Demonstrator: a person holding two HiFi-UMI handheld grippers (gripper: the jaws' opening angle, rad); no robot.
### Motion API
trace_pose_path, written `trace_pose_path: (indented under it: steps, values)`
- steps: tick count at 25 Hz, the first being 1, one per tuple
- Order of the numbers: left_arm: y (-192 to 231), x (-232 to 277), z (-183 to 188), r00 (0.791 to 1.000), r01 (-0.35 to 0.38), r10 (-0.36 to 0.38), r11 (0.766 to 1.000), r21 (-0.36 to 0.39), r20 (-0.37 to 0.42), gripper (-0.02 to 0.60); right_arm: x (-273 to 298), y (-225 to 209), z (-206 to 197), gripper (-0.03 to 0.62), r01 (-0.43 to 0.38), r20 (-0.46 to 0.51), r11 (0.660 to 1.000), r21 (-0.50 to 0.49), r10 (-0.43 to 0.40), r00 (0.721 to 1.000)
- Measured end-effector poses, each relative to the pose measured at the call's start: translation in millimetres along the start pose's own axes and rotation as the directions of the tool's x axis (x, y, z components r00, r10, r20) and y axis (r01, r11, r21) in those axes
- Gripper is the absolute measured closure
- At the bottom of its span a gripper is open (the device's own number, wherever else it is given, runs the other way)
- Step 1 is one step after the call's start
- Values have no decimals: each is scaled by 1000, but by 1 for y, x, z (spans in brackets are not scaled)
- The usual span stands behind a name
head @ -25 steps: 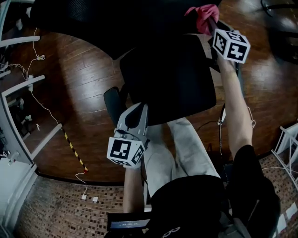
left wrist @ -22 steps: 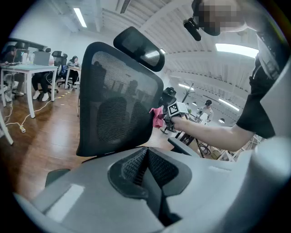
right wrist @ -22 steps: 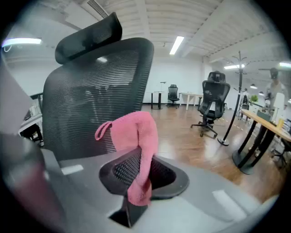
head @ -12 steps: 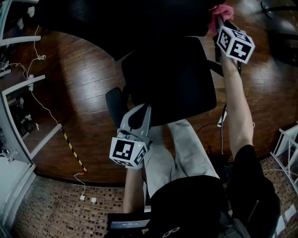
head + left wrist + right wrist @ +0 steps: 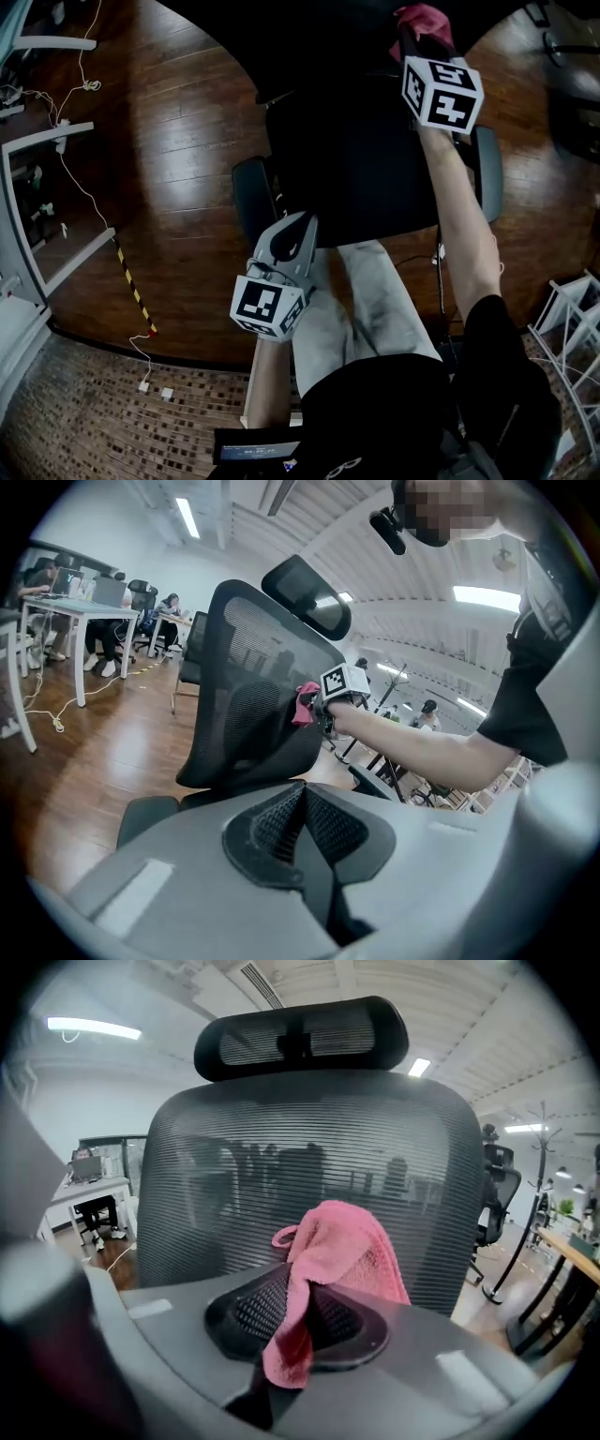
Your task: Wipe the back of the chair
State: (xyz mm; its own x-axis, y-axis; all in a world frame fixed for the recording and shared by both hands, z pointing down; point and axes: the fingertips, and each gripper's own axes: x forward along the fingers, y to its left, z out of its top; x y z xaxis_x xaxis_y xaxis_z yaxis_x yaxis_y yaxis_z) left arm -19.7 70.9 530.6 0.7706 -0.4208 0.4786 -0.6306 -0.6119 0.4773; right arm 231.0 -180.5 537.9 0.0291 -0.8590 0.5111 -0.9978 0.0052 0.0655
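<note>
Right gripper view: one pink cloth [image 5: 342, 1251], clamped between the fingers of the right gripper [image 5: 298, 1324], meets the one mesh chair back [image 5: 216, 1176] at twelve o'clock. The fingers of the left gripper [image 5: 302, 822] are together, empty.

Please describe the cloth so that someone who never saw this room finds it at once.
Start at the black office chair's mesh backrest, below its headrest. In front of its middle, the right gripper pinches a small cloth. It is the only pink, fluffy thing among black and grey parts.
</note>
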Motion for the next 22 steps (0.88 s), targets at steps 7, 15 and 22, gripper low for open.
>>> trace_pose_path:
  steps: [7, 15, 22]
  values:
    - [22, -26, -3, 1000, -24, 24, 1000, -12, 18, 588, 1, 120, 23, 545, -201, 33, 976, -83, 204, 978]
    - [32, -42, -7, 999, -40, 41, 999, -25, 21, 588, -3, 281, 47, 545, -545, 27, 821, -171, 557, 830]
    - [40, -48, -14, 999, -50, 50, 998, -28, 15, 588, 2, 293, 59, 545, -560, 31, 805, -195, 576, 817]
